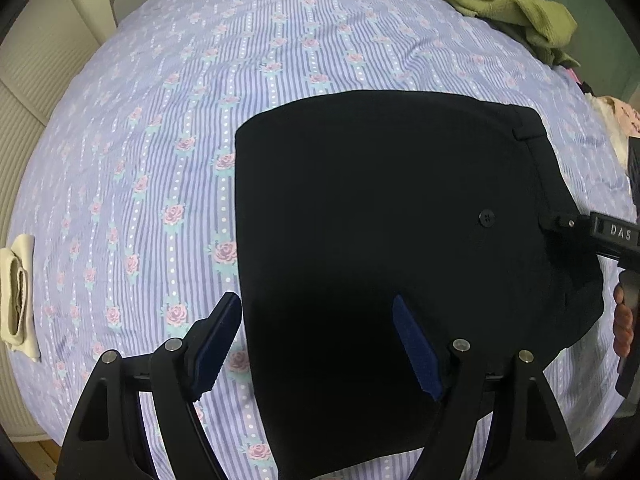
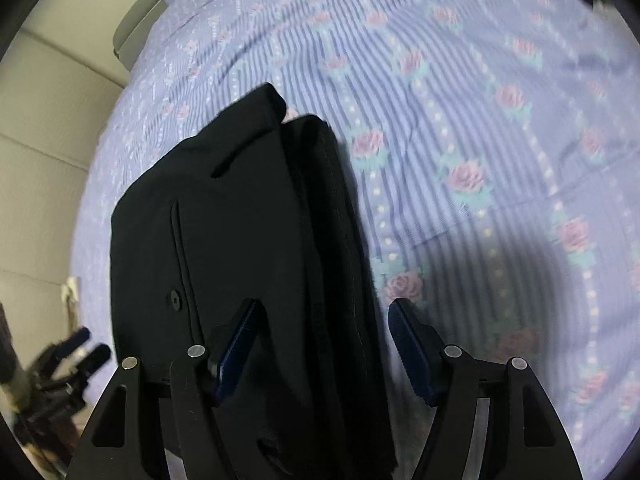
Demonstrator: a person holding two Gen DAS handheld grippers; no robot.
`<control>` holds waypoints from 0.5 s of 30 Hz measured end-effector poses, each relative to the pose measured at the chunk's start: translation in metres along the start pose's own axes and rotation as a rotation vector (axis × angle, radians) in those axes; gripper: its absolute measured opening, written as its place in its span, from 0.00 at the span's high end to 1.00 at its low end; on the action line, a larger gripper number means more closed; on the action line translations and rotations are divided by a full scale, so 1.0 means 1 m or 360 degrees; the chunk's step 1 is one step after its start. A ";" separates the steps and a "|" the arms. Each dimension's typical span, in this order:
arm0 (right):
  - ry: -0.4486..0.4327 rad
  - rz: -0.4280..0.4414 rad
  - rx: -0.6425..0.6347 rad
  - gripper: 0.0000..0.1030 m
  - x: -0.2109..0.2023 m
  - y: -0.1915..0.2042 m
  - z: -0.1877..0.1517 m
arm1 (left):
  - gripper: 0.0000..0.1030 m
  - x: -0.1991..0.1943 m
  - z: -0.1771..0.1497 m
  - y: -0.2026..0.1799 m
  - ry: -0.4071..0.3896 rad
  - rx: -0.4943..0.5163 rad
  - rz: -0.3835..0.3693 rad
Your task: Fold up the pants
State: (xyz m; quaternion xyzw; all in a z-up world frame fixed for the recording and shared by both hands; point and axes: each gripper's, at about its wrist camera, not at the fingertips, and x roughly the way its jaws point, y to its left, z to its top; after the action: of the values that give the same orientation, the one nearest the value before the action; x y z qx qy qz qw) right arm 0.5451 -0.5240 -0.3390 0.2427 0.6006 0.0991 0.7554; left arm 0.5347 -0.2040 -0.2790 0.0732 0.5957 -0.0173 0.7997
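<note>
The black pants (image 1: 380, 216) lie folded into a compact stack on the flowered blue bedsheet (image 1: 180, 92). A button and a belt loop show on top. My left gripper (image 1: 316, 336) is open above the pants' left edge, one finger over the sheet, one over the cloth. The right gripper's body (image 1: 612, 236) reaches the waistband from the right. In the right wrist view the pants (image 2: 240, 232) show their layered edge, and my right gripper (image 2: 324, 340) is open, its fingers on either side of that edge. The left gripper (image 2: 76, 352) shows blurred at the lower left.
A crumpled green garment (image 1: 508, 4) lies at the far right of the bed. A folded cream cloth (image 1: 18, 300) sits at the bed's left edge. A pale padded wall (image 2: 44, 128) runs along the left. Small items (image 1: 616, 128) lie at the right edge.
</note>
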 end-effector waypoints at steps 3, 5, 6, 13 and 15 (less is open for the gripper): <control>0.0019 0.0112 0.0025 0.34 0.001 -0.008 -0.006 | 0.25 0.003 0.000 -0.006 0.0018 0.0023 -0.0023; 0.0084 0.0180 -0.0024 0.34 0.004 -0.007 -0.012 | 0.25 0.002 0.000 -0.013 0.0011 0.0052 -0.0035; 0.0130 0.0233 -0.0047 0.34 0.007 -0.008 -0.016 | 0.25 0.000 0.001 -0.017 -0.0003 0.0086 -0.0037; 0.0225 0.0473 0.0077 0.35 0.030 -0.021 0.000 | 0.25 0.003 0.008 -0.030 -0.0033 0.0156 -0.0030; 0.0235 0.0455 0.0065 0.38 0.029 -0.014 0.002 | 0.25 0.003 0.011 -0.028 -0.0029 0.0107 -0.0080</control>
State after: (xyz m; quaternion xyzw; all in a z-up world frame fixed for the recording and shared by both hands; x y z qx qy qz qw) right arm 0.5527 -0.5241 -0.3700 0.3331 0.6156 0.2109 0.6823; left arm 0.5430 -0.2330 -0.2813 0.0848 0.5892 -0.0583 0.8014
